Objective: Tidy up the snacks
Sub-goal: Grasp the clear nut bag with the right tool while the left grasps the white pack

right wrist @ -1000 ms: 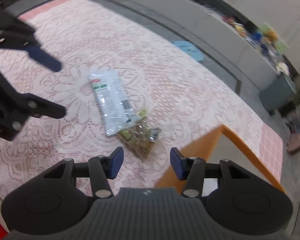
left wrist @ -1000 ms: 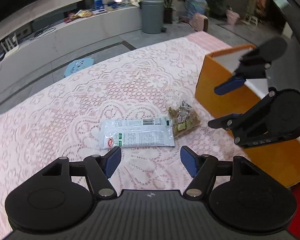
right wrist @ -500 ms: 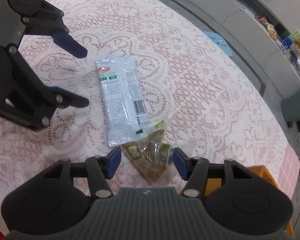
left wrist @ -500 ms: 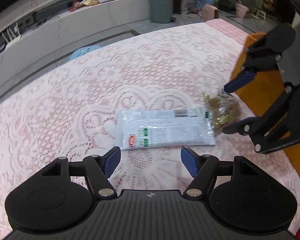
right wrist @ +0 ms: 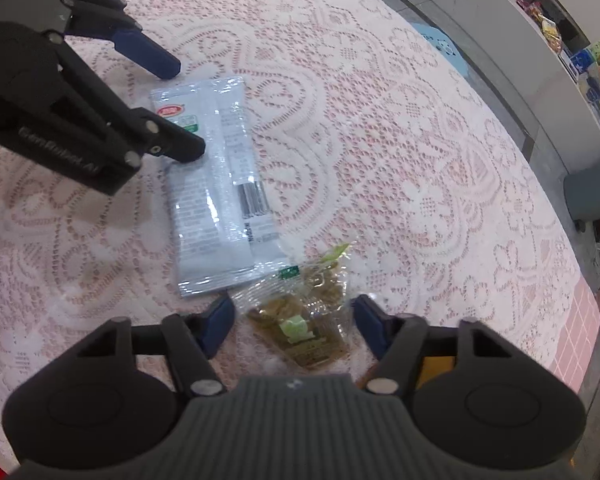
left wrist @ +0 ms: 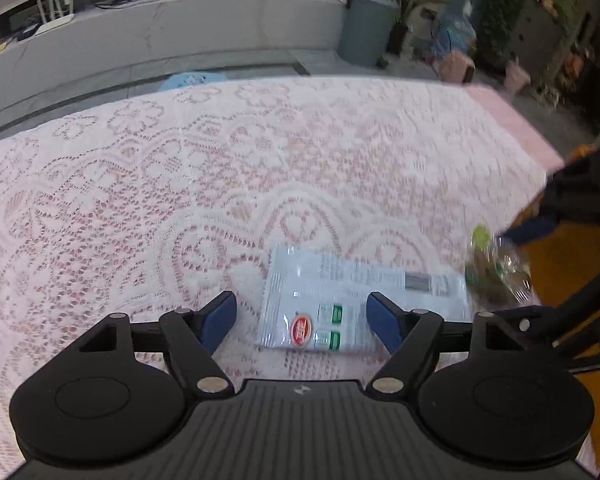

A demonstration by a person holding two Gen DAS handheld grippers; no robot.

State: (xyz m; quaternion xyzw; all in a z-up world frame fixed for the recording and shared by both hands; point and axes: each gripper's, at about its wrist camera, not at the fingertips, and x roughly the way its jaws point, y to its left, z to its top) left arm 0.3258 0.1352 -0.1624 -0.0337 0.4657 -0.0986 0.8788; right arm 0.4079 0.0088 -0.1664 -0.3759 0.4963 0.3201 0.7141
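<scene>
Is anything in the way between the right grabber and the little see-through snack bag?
Nothing visible blocks it. The right gripper has its closing jaws on either side of the clear snack bag, pads not pressing yet. The white packet only touches the bag's far corner.

Left claw [left wrist: 302,317] opening, right claw [right wrist: 292,323] closing, both downward-tilted.

Glossy plastic white packet [right wrist: 220,184], crinkly clear bag [right wrist: 304,320], openwork lace tablecloth [left wrist: 180,184]
</scene>
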